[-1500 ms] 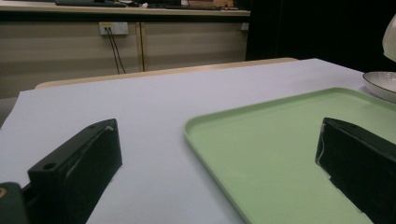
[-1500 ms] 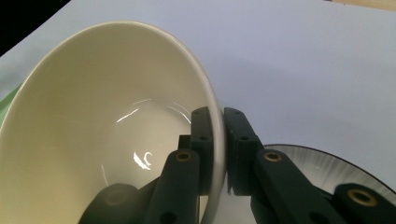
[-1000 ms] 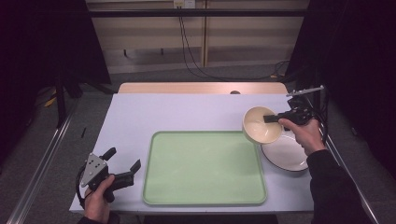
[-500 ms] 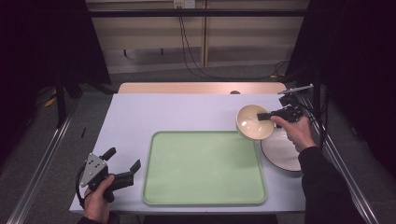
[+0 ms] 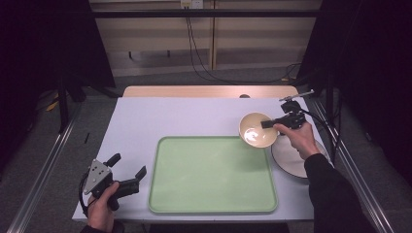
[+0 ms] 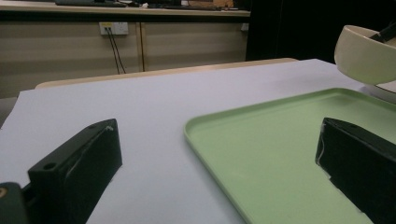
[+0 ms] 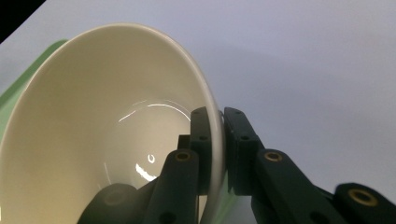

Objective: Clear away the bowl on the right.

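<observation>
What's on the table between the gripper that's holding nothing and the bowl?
The green tray lies between the left gripper and the bowl, seen in the high view.

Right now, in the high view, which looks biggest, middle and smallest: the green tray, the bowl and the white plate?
1. Green tray, by far the biggest.
2. White plate, though the person's hand and sleeve hide part of it.
3. Bowl, smallest. It is lifted nearer the camera in the right tongs, so it may look bigger than it really is.

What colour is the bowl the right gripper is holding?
Cream, plain with no pattern; the bowl shows best in the right gripper view.
</observation>
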